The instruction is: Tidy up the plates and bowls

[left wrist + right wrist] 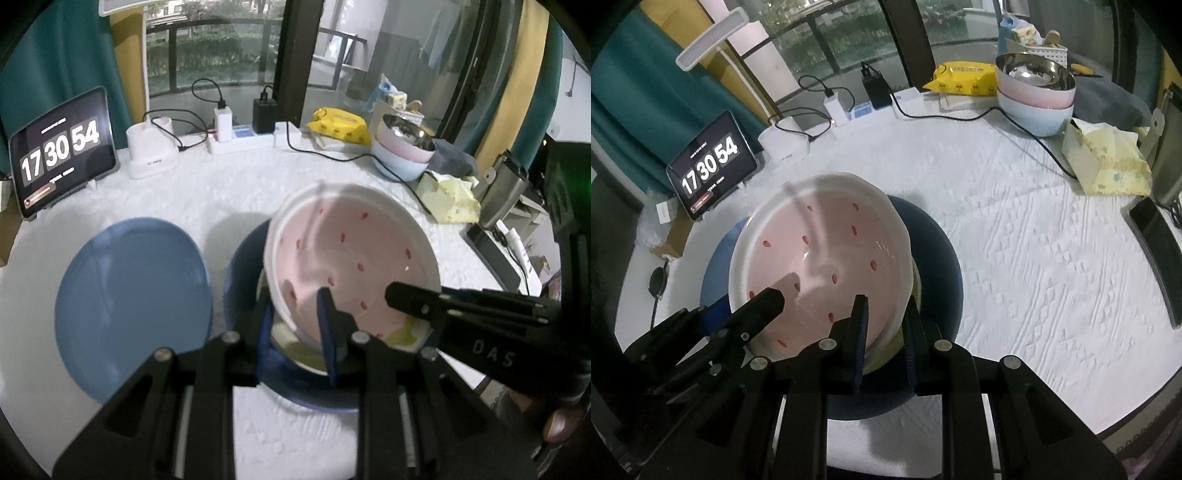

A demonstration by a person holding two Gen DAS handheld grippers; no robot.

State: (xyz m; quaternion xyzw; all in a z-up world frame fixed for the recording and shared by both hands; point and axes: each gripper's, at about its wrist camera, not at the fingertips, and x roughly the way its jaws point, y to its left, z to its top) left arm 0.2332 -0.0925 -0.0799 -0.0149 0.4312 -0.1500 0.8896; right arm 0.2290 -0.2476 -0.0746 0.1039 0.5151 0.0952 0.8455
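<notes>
A pink plate with red spots and a white rim [351, 266] is held tilted above a dark blue plate [240, 273], with a pale yellow-green dish [291, 338] under it. My left gripper [295, 325] is shut on the pink plate's near rim. My right gripper [884, 325] is shut on the same plate's rim [827, 258] from the other side; its finger [413, 295] shows in the left wrist view. A light blue plate [133, 306] lies flat to the left. Stacked bowls [402, 147], steel on pink on pale blue, stand at the back right and also show in the right wrist view [1034, 92].
A tablet clock [62, 151] stands at the back left. A white charger stand [151, 147], power strip with cables [251, 136], yellow packet [340, 125] and tissue pack [450, 195] line the back and right. A phone [1156, 229] lies near the right table edge.
</notes>
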